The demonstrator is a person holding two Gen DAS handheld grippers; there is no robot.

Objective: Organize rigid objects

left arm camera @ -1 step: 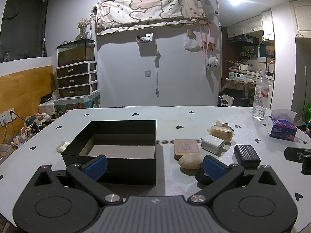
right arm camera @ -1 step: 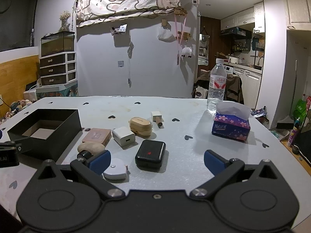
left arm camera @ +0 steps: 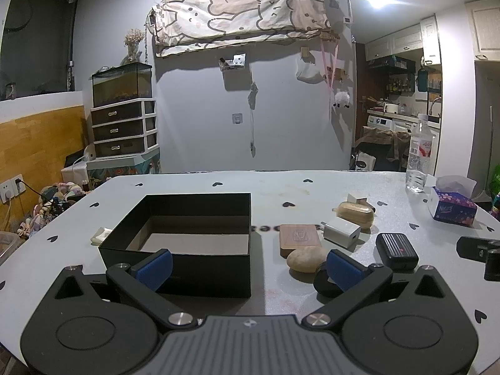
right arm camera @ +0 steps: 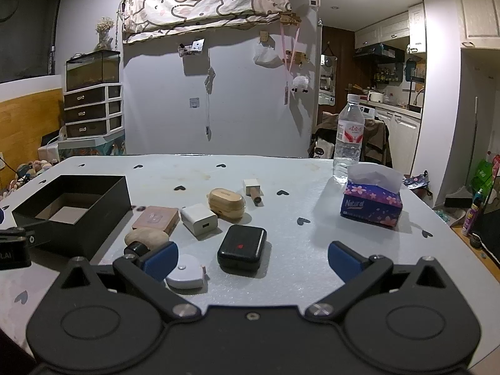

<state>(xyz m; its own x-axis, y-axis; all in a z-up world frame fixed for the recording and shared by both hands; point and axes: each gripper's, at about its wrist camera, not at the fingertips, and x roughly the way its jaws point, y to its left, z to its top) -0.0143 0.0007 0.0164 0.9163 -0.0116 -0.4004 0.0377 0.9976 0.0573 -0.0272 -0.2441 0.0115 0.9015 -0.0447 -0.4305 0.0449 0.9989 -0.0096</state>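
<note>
From my left gripper (left arm camera: 248,270), fingers spread wide and holding nothing, the black box (left arm camera: 190,247) sits directly ahead, open-topped, its near wall hiding part of the floor inside. My right fingertip covers most of a black round object (left arm camera: 323,281); I cannot identify it. Dark lettering on the table (left arm camera: 281,297) beside the box is partly hidden and unreadable.

My right gripper (right arm camera: 251,261) is likewise released and empty. Its left fingertip overlaps a white heart-shaped case (right arm camera: 187,276). The tissue box (right arm camera: 372,206) reads "Natural"; the water bottle (right arm camera: 348,143) label is too small to read.

The loose items lie right of the box: stone (right arm camera: 147,237), pink case (right arm camera: 156,218), white charger (right arm camera: 199,219) with its port facing me, tan case (right arm camera: 226,203) lying crosswise, black case (right arm camera: 242,247).
</note>
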